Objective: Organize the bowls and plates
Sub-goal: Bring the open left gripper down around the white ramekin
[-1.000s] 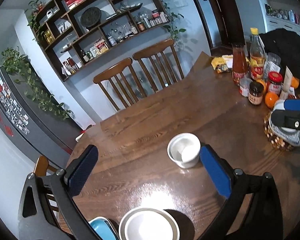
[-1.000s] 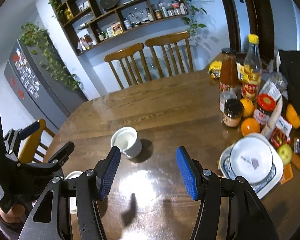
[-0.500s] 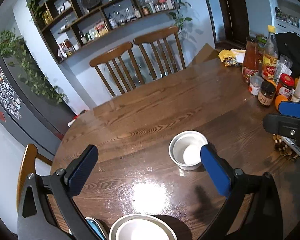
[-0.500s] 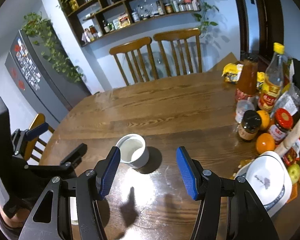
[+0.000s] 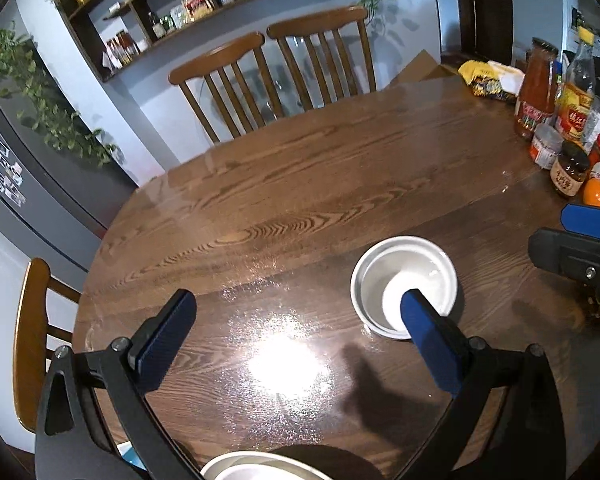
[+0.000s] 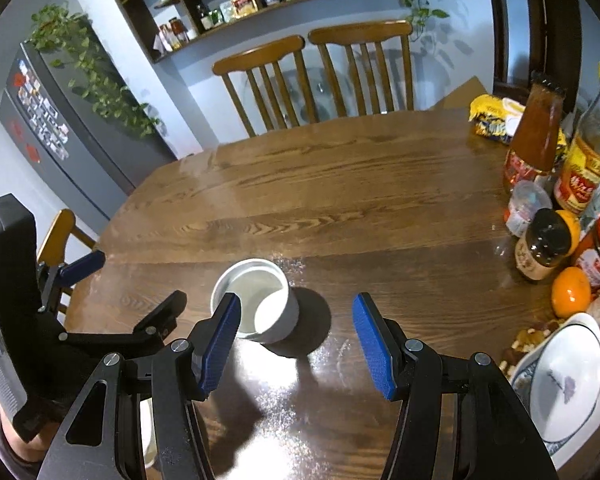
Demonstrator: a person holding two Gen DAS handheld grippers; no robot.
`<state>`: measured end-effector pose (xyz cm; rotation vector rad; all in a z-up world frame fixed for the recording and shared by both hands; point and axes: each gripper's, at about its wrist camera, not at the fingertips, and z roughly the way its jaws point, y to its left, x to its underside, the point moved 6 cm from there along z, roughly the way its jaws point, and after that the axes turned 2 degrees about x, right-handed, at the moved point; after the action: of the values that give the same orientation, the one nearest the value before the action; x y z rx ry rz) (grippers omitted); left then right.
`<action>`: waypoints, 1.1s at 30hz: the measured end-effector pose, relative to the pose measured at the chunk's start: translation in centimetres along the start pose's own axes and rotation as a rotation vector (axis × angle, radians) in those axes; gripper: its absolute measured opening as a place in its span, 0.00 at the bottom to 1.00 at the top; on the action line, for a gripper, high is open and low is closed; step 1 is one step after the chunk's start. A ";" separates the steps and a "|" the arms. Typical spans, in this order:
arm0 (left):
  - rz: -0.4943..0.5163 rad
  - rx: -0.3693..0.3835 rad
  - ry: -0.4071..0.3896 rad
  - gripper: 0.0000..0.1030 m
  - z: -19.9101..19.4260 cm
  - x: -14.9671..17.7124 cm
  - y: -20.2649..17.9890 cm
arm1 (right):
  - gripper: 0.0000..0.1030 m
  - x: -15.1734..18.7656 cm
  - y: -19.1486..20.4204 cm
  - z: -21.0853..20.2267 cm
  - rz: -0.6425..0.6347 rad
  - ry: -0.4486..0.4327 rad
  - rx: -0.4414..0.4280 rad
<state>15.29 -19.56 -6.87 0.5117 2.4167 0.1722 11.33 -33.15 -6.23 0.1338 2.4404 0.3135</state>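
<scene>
A small white straight-sided bowl [image 5: 404, 284] [image 6: 256, 300] stands upright on the brown wooden table [image 5: 284, 200]. My left gripper [image 5: 296, 312] is open, and its right fingertip overlaps the bowl's near rim in this view. My right gripper [image 6: 296, 312] is open too, with the bowl just beyond its left fingertip. At the right edge of the right wrist view a white bowl [image 6: 568, 384] rests in a blue-patterned plate [image 6: 518, 378]. Another white bowl [image 5: 260, 468] shows at the bottom of the left wrist view, with a bit of light-blue dish [image 5: 126, 450] beside it.
Sauce bottles [image 6: 536, 140], jars [image 6: 544, 244], oranges [image 6: 572, 292] and snack packets [image 6: 496, 118] crowd the table's right side. Two wooden chairs [image 6: 316, 76] stand at the far edge and another chair [image 5: 28, 332] at the left. A dark fridge [image 6: 48, 128] and wall shelves lie behind.
Both grippers have moved forward and down toward the small white bowl, which now looks larger and nearer their fingertips. The jaws have kept their width. The bowl has not moved.
</scene>
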 end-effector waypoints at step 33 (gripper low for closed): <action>-0.103 0.014 0.226 0.99 7.8 1.5 -1.0 | 0.57 1.0 -0.1 7.9 0.035 0.147 -0.078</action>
<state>18.80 -19.90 -14.10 0.3899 2.6597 0.1764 15.54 -31.60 -12.80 0.1232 2.5687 0.4482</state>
